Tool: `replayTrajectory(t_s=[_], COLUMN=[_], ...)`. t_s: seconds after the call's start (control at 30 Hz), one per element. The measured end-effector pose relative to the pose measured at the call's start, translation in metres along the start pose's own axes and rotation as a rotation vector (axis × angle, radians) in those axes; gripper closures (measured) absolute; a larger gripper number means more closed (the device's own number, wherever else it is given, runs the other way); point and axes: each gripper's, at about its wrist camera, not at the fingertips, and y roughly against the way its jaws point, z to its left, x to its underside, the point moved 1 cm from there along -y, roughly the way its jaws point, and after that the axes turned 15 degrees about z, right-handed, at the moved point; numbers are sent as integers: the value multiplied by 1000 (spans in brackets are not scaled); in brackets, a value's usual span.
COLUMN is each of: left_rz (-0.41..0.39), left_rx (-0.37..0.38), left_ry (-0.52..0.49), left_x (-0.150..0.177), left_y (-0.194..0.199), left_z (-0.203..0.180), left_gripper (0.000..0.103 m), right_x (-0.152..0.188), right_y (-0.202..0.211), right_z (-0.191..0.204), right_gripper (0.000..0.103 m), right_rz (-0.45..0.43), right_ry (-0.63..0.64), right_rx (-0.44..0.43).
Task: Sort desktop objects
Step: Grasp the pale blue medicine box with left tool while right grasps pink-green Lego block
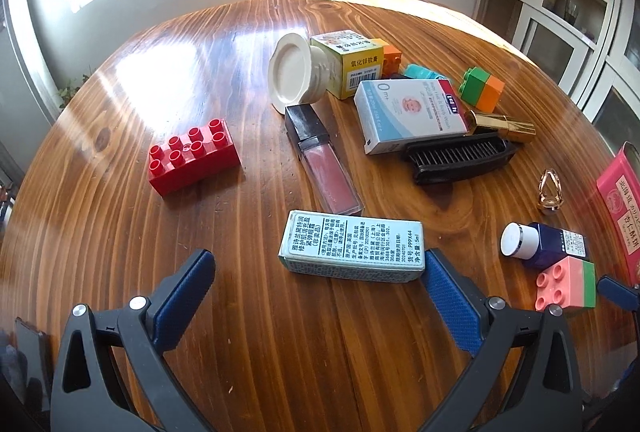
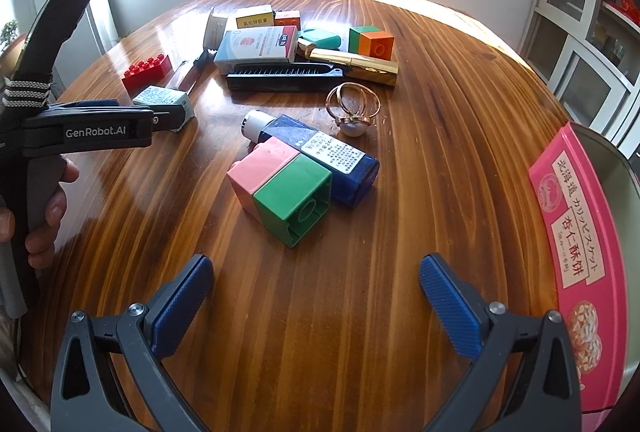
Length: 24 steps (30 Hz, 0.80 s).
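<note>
Both pairs of blue-padded fingers stand wide apart with nothing between them: the left gripper (image 1: 320, 268) and the right gripper (image 2: 316, 272) each hang tilted down over the wooden table (image 1: 280, 352), at the bottom of their own views. In the left wrist view, going left to right, a red brick (image 1: 194, 156) lies alone at centre left; a white lid (image 1: 294, 72) stands on edge at upper centre, with a yellow box (image 1: 352, 62) just beside it; a lip gloss tube (image 1: 322, 156) runs diagonally below them; a pale green box (image 1: 352, 252) lies at lower centre, its right end just beside the right finger's tip, though whether they touch cannot be told; a white and blue box (image 1: 408, 116) rests against a black comb (image 1: 460, 158); a gold ring (image 1: 549, 192), a blue bottle (image 1: 548, 244) and a pink and green brick (image 1: 566, 284) sit at the right, the brick touching the bottle; a pink tin (image 1: 622, 208) is at the right edge. In the right wrist view a person's hand (image 2: 44, 208) grips the left tool's handle at the left edge, and the pink and green brick lies at centre, above the gap between the fingers
</note>
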Motion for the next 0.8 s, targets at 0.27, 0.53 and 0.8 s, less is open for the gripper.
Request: replayTrajectory(t_s=[0.27,0.53,0.8], left_rz=[11,-37,-72], left_rx=[-7,-4,6], left_ry=[13,-34,-58], left_x=[-5,0,4], left_y=[-5,-1,11], left_z=[-2,-10,-19], left_gripper=[0,34,35], right_x=[0,-2,-18], right_y=[4,9,5], right_z=[-3,5,3], right_gripper=[0,13,33], right_rz=[-24,-62,-70], right_ry=[-35,-63,-109], right_rx=[-56,-136,-175])
